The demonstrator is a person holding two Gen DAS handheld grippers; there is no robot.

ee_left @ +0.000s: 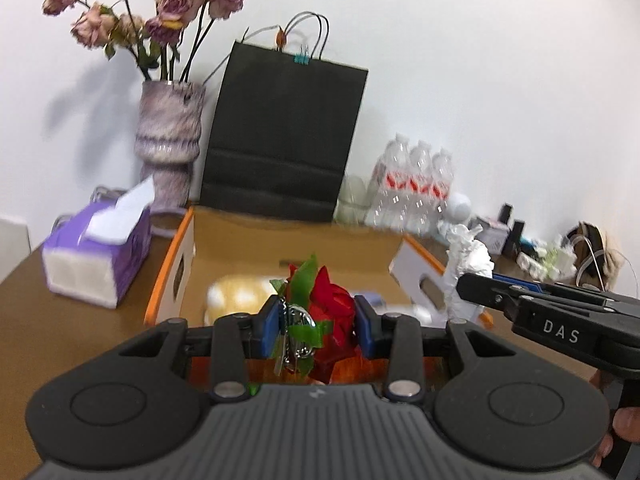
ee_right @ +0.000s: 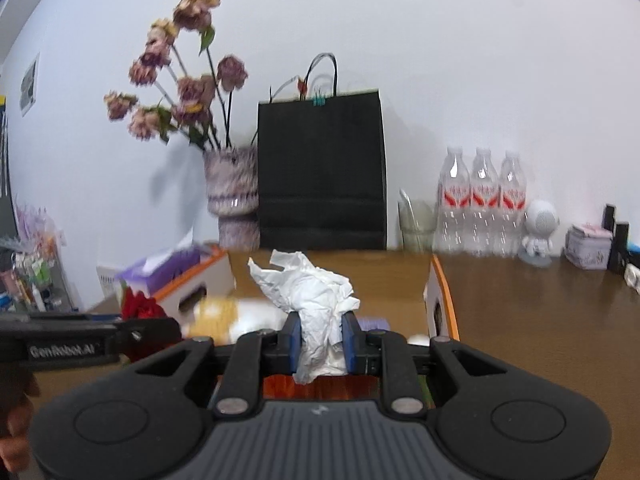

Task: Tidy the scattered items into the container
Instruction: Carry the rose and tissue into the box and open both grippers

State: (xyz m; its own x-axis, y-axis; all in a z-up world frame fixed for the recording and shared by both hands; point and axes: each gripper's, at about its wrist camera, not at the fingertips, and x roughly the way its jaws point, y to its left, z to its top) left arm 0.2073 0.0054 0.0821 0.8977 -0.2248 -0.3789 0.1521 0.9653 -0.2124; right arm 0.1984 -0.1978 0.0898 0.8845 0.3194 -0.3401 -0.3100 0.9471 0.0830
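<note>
My left gripper (ee_left: 318,326) is shut on a red artificial rose (ee_left: 334,314) with green leaves and a metal key ring, held just above the near edge of the open cardboard box (ee_left: 188,248). My right gripper (ee_right: 322,338) is shut on a crumpled white tissue (ee_right: 316,292), also over the box (ee_right: 440,300). The right gripper and its tissue show in the left wrist view (ee_left: 468,264), at the box's right side. The rose shows in the right wrist view (ee_right: 140,306), at the left. A yellowish item (ee_left: 236,294) and a purple item lie inside the box.
A purple tissue box (ee_left: 100,256) sits left of the cardboard box. Behind it stand a vase of dried roses (ee_left: 170,140), a black paper bag (ee_left: 284,140), a glass and a pack of water bottles (ee_left: 414,184). A small white figure (ee_right: 538,232) and small boxes stand at right.
</note>
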